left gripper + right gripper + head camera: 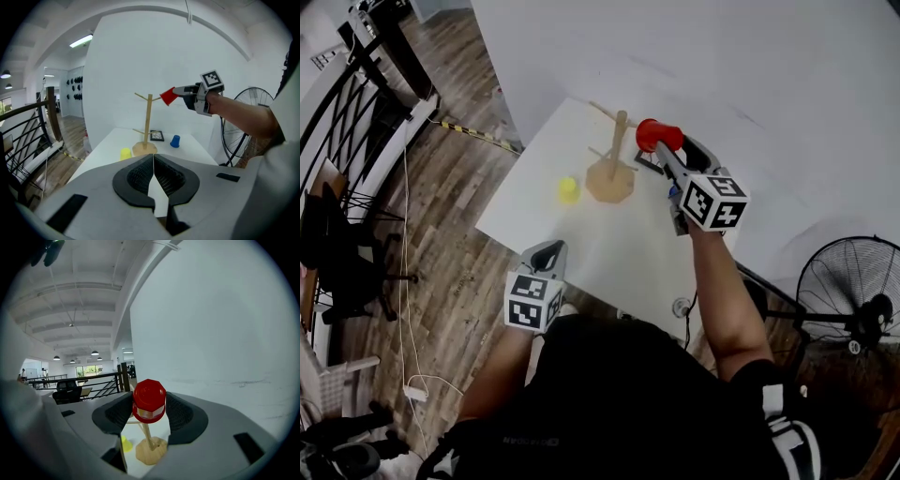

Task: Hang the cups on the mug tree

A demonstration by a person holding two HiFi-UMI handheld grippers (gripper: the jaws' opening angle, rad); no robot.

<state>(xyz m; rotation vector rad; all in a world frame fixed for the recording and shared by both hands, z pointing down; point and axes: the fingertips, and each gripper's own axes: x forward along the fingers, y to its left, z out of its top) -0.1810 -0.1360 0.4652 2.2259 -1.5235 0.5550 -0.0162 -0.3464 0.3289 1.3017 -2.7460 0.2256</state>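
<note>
My right gripper (661,142) is shut on a red cup (657,135), held in the air just right of the top of the wooden mug tree (614,161). In the right gripper view the red cup (149,400) sits between the pads, its base toward the camera, with the mug tree (151,446) below it. A yellow cup (569,190) stands on the white table (544,234) left of the tree's base. A blue cup (175,141) stands behind and right of the mug tree (147,126) in the left gripper view. My left gripper (547,255) is shut and empty near the table's front edge.
A small dark-framed tile (157,136) lies on the table behind the tree. A standing fan (848,292) is to the right of the table. Wooden floor with a cable (405,281) and a black railing (356,103) lies to the left.
</note>
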